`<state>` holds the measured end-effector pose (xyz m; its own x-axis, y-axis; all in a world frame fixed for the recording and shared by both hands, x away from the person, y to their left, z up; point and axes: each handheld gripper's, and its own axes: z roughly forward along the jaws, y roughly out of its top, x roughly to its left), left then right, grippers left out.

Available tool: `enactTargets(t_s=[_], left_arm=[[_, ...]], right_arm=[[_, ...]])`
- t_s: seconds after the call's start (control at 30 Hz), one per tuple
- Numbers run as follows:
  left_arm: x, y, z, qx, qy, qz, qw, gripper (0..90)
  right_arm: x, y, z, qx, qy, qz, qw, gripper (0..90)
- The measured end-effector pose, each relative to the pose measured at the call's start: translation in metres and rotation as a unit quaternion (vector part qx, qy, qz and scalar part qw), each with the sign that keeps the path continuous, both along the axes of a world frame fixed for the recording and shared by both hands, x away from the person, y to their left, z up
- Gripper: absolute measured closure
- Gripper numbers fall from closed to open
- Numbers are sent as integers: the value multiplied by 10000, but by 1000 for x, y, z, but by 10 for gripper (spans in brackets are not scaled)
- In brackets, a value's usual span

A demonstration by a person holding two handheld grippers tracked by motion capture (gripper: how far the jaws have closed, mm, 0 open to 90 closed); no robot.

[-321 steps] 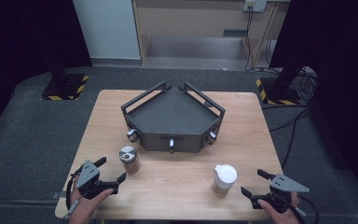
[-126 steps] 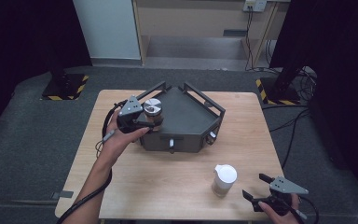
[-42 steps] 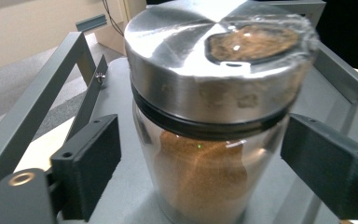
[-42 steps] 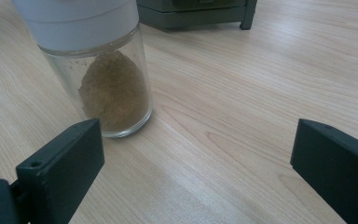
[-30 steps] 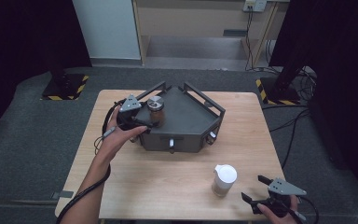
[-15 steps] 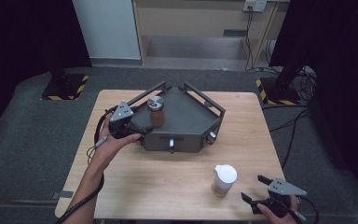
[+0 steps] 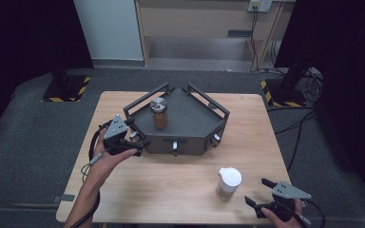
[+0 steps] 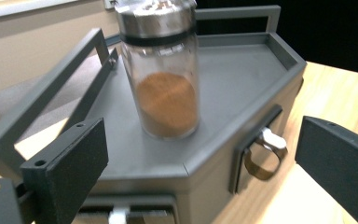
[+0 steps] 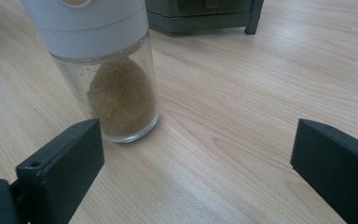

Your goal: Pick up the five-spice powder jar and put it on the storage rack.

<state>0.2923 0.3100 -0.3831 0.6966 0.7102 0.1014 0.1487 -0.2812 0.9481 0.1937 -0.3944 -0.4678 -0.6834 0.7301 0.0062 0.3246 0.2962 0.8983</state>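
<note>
A glass jar of brown spice with a metal lid (image 7: 159, 113) (image 8: 166, 77) stands upright on top of the dark grey rack (image 7: 190, 124) (image 8: 242, 84), near its left rail. My left gripper (image 7: 135, 140) (image 8: 205, 177) hovers open at the rack's left front corner, a short way back from the jar, with nothing between its fingers. A white-capped jar of tan powder (image 7: 228, 183) (image 9: 107, 70) stands on the wooden table (image 7: 180, 185). My right gripper (image 7: 260, 192) (image 9: 200, 177) rests open near the table's front right corner, just right of that jar.
The rack has drawers with metal pulls (image 7: 175, 147) (image 8: 263, 151) along its front faces and raised rails at its back. Bare table stretches in front of the rack and along the right side. A cable (image 7: 92, 152) trails from the left gripper.
The left gripper has let go of the brown spice jar on the rack and drawn back towards the front left. The right gripper has stayed put.
</note>
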Motion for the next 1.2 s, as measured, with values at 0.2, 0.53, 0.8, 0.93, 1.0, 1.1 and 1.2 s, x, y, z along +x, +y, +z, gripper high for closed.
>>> enactTargets(t_s=[0.2,0.53,0.8,0.93,1.0,1.1,1.2], left_arm=[[-15,5,-9,-33,13,37,10000,19],[-37,15,-30,-155,142,205,9996,17],[-56,27,-48,-189,170,400,9989,16],[-65,30,-57,-255,218,473,9983,18],[-69,31,-60,-249,257,485,9982,18],[-73,29,-60,-97,282,534,9981,18],[-77,30,-60,-108,285,574,9979,19]], right_arm=[[0,1,0,17,-9,13,10000,32],[-1,1,1,1,-37,8,10000,32],[-1,1,1,-3,-69,19,10000,32],[-1,2,2,-31,-72,25,10000,32],[-1,3,2,-41,-80,31,10000,33],[-1,3,2,-65,-93,34,9999,32],[-1,2,2,-39,-108,15,9999,33]])
